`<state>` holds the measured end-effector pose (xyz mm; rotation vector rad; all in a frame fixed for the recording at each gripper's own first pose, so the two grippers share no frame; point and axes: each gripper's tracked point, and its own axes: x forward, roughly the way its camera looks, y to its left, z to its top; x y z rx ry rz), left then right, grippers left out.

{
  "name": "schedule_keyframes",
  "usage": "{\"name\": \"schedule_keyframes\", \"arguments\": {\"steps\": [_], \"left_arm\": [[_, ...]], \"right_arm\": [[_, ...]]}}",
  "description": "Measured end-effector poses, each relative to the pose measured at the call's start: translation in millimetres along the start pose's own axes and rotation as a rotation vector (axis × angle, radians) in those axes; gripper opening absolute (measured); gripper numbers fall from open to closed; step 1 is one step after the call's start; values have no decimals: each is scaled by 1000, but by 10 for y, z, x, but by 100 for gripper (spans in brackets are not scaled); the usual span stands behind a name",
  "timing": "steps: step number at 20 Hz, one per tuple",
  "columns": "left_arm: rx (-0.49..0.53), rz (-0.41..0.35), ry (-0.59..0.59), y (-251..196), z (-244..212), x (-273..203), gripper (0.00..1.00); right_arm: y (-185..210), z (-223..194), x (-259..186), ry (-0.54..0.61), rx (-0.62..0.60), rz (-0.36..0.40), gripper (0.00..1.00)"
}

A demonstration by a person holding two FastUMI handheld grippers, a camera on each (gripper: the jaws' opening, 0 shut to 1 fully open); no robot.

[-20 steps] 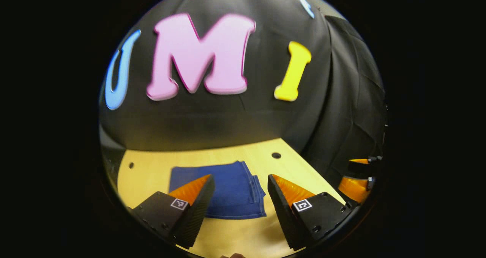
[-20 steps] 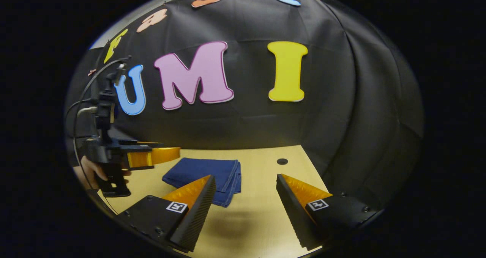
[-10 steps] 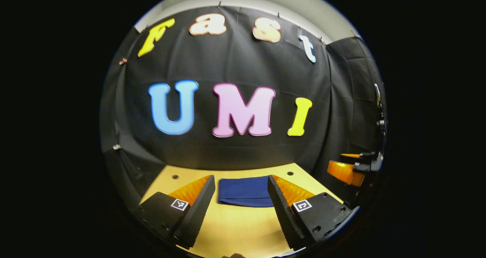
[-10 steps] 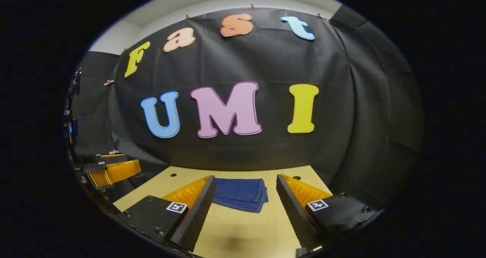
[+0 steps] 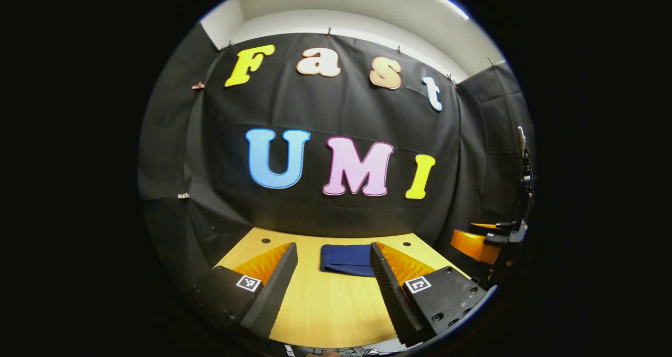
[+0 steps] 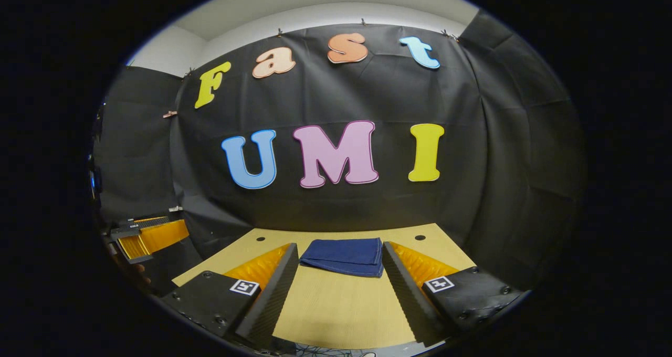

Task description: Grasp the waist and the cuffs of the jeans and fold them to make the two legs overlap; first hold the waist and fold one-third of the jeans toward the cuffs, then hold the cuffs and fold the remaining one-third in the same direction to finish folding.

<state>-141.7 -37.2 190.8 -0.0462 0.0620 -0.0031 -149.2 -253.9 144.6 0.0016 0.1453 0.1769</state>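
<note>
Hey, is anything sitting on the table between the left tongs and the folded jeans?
Nothing visible. In the left gripper view, only bare light wooden table lies between the open left tongs and the folded dark blue denim jeans. The right tongs hang off to the side, away from that path.

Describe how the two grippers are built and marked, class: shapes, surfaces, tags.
Each gripper, left and right, has two wedge-shaped fingers with ridged inner faces, tapering forward from black blocks. Each block carries a small square black-and-white tag and screws.
</note>
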Motion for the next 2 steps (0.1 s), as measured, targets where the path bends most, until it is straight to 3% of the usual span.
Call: {"name": "schedule_keyframes", "arguments": {"steps": [2], "left_arm": [[-6, -13, 20, 13, -92, -2, 81]], "right_arm": [[76, 11, -38, -3, -23, 13, 98]]}}
